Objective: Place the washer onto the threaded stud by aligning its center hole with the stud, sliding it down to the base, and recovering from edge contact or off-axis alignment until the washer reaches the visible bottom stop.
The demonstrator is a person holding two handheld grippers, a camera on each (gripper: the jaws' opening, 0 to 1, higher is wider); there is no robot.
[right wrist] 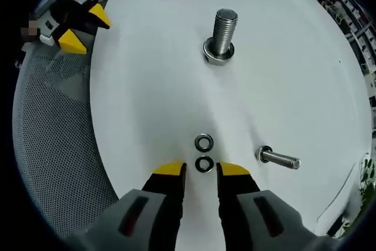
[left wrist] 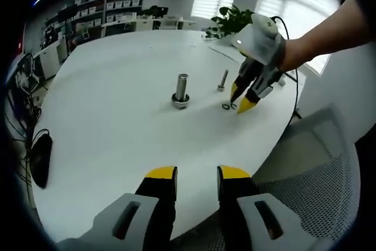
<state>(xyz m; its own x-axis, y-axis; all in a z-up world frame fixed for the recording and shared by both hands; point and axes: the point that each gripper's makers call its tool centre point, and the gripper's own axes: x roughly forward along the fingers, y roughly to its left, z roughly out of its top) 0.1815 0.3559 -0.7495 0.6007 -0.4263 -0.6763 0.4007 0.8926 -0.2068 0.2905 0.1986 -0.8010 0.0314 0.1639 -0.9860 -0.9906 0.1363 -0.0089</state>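
Washers: two small rings lie flat on the white bench (right wrist: 147, 74). The near washer (right wrist: 204, 164) sits between my right claw (right wrist: 201, 170) tips, open, not gripped. The big threaded stud (right wrist: 224, 32) stands bare. My left claw (left wrist: 197, 173) holds nothing, part open. Nothing is placed yet.

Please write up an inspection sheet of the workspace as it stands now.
Surface: white table, bare around the parts.
Job's things: two washers lying flat; large threaded stud upright; small stud upright, nearer.
Clutter: black object at table edge.
Grippers: right gripper open, tips straddling the nearer washer; left gripper open, empty, at the table's edge.
Cables: black cable behind right gripper.
Surroundings: mesh chair, shelves, plant, blinds.
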